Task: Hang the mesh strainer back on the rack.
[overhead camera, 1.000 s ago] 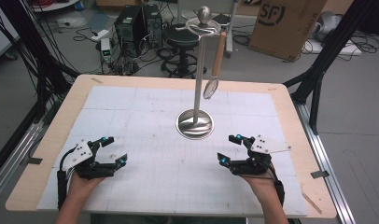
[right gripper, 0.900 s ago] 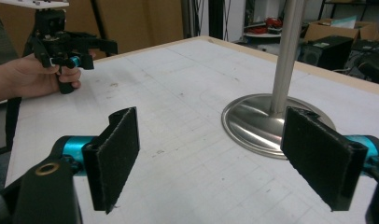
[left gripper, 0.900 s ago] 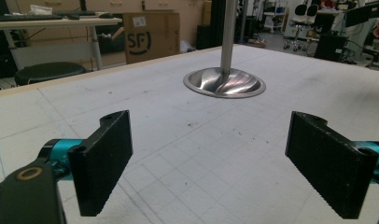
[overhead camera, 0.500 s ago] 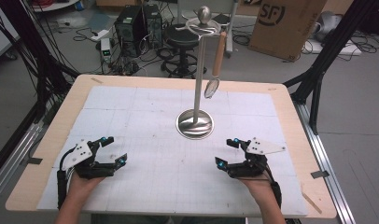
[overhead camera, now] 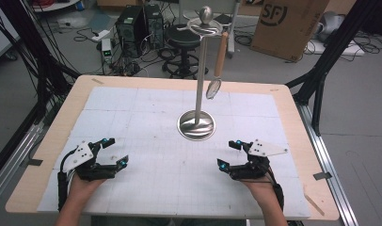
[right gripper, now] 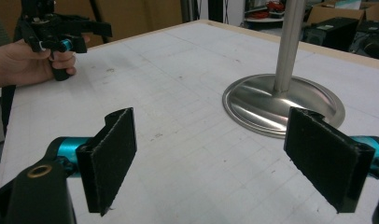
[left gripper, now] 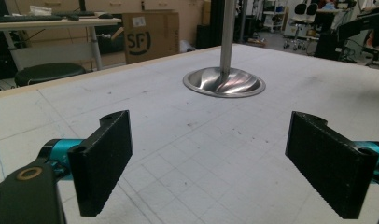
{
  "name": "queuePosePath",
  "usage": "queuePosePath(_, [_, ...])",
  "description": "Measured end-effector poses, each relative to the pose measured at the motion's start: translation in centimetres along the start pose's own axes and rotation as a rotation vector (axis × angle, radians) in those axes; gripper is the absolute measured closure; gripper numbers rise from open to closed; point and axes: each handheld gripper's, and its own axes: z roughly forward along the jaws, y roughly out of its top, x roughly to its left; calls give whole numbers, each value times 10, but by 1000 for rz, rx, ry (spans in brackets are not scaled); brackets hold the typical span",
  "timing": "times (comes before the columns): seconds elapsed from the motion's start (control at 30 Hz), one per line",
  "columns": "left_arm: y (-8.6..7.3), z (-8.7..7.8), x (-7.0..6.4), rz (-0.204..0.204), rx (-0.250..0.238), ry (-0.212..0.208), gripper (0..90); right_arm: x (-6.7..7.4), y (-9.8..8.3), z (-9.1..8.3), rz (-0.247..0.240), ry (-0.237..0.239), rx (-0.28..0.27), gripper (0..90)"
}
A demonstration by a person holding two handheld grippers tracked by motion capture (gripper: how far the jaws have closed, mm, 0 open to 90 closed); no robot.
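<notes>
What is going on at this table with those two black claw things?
A person holds a left gripper and a right gripper, one in each hand, low over the white mat. Both are open and hold nothing. Ahead of them stands a metal stand with a wooden-handled utensil hanging from its top.

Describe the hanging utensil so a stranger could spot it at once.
Start at the steel stand in the middle of the table and follow its pole up to the ring at the top. From the ring's right side hangs a spoon, wooden handle up, metal bowl down. It is the one thing hanging, clear of the table.
</notes>
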Motion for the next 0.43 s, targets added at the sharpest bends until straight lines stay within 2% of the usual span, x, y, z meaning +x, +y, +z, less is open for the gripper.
queuePosePath(0.43, [0, 0, 0, 2, 5, -1, 153, -2, -2, 0, 16, 4, 2, 163])
